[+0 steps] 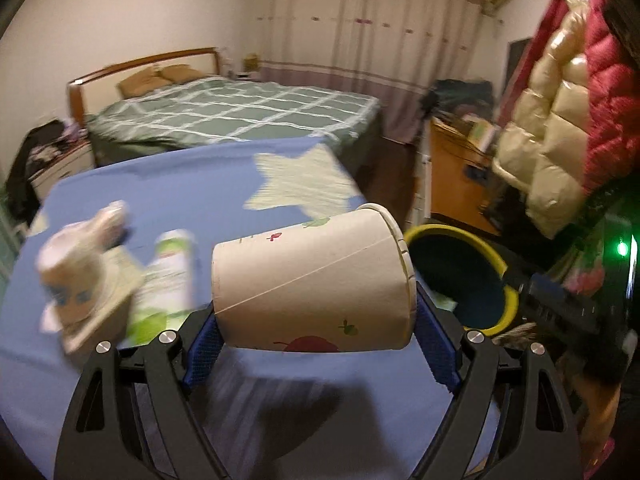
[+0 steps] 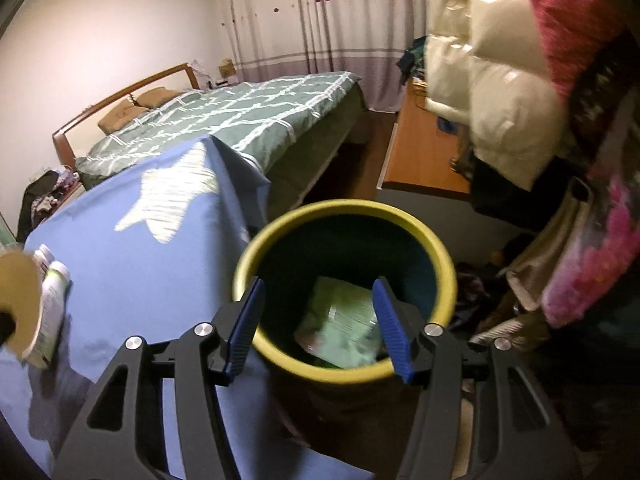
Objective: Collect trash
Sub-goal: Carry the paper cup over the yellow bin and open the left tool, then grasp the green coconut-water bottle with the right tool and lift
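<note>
Both claws, left claw [image 1: 316, 344] and right claw [image 2: 320, 328], are showing black angular linkage arms with triangular cutouts, silver round screws, and blue ribbed finger pads [image 2: 390, 328].

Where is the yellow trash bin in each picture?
Left wrist view: the trash bin sits right of centre, behind the paper cup held by the left hand-held gripper.
Right wrist view: trash bin at centre, beneath the open right hand-held gripper.
Shared landmark: the star on the blue cloth.
</note>
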Demonstrator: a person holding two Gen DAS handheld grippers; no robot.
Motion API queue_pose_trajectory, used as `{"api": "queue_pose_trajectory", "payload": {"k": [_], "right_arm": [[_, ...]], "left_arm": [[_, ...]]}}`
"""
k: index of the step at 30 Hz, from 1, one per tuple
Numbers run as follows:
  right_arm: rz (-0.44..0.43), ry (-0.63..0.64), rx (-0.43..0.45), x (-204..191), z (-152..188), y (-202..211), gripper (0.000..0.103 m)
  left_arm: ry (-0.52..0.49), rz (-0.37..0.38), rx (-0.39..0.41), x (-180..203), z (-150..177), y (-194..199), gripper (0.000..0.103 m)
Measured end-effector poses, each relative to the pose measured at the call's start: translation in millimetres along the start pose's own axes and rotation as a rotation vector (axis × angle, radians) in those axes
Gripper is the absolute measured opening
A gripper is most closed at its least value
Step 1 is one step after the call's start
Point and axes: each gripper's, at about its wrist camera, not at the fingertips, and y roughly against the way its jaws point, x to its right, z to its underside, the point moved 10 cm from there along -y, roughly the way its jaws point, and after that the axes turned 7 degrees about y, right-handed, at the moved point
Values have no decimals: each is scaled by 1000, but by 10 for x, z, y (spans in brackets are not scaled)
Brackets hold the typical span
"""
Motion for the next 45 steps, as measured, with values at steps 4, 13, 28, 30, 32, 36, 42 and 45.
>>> {"api": "queue_pose_trajectory", "payload": {"k": [4,13,28,30,32,36,42,45], "right_arm": [[36,-31,-21,300,124,5,54],[98,-102,-34,825,356,113,54],[110,-142,-63,1071,517,91,54],[96,-129,-66,989,494,62,54],[83,-115,-67,905,462,41,54],[35,-72,-63,638,351,10,54],[-89,15,-66,-19,173,-86,55],[-146,71,-73,-427,108,-123,55]], "left_arm": [[-32,49,-28,447,-85,-303,83],[-124,106,-130,1345,-83,-1130,83],[-152,125,-118,1507,-117,-1214,91],[-136,121,-92,1329,-175,-1054,93],[-129,107,-62,1158,-232,-910,95],[-86,53,20,614,-402,-504,97],[-24,-52,130,-199,-611,39,98],[21,-117,180,-710,-681,324,98]]}}
